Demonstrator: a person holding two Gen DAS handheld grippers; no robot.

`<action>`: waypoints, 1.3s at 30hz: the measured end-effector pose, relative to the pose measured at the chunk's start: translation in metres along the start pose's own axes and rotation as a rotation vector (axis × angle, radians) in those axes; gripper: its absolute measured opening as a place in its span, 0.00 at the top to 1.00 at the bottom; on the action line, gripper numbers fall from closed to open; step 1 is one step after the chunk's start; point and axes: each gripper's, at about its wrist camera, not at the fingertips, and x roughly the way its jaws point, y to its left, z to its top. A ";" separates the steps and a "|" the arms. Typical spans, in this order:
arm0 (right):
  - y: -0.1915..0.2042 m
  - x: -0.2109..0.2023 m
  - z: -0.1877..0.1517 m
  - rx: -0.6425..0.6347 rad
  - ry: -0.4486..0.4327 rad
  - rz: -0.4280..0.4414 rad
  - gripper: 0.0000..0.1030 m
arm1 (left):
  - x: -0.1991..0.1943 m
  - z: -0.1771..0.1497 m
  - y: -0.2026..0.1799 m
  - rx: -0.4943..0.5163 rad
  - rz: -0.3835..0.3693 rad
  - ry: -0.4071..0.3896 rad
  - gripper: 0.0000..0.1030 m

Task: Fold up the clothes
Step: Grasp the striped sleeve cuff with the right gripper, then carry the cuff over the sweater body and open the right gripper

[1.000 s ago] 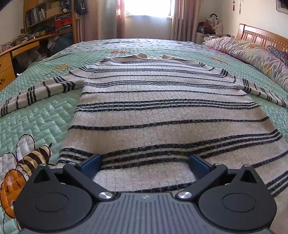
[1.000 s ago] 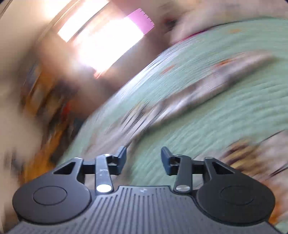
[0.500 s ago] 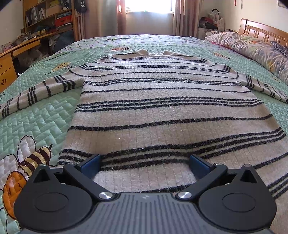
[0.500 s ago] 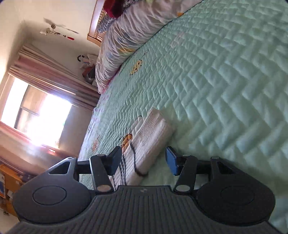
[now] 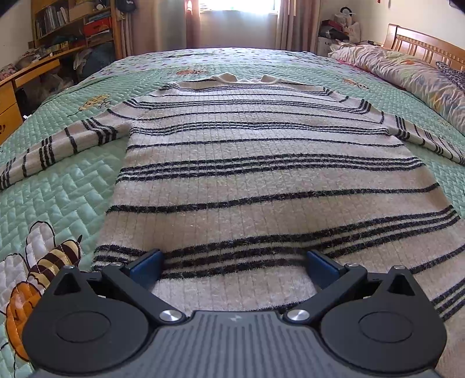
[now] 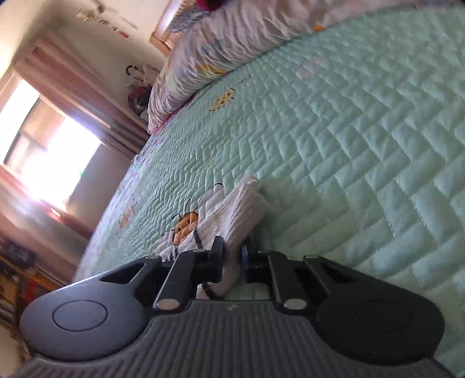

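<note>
between the right hand-held gripper (image 6: 232,257) jaws: cuff of the cream black-striped knit sweater (image 5: 261,174), clenched. left hand-held gripper (image 5: 232,261) released at the hem. sweater flat on green quilted bed (image 5: 58,186); carry sleeve across without dragging the body.

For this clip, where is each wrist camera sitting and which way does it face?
Left wrist: low over the hem of the striped sweater, facing up its length toward the window; only the left gripper shows, jaws wide apart.
Right wrist: rolled sideways, close to the green quilt, looking along the sleeve cuff toward the pillows; only the right gripper shows, closed on the cuff.
Shared: the sweater, quilt, pillows and window.
</note>
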 end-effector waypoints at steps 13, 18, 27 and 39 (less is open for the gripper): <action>0.197 -0.049 -0.058 -0.406 -0.009 0.446 0.89 | -0.002 -0.004 0.004 -0.010 -0.020 -0.030 0.00; 0.292 -0.079 -0.125 -0.619 0.084 0.731 0.89 | -0.003 -0.005 0.009 -0.027 -0.045 -0.039 0.00; 0.298 -0.107 -0.302 -0.989 0.671 0.932 0.57 | -0.009 -0.004 0.039 -0.140 -0.181 -0.062 0.00; 0.204 -0.031 -0.198 -0.350 0.498 0.789 0.43 | 0.013 0.048 0.070 -0.479 -0.295 -0.021 0.01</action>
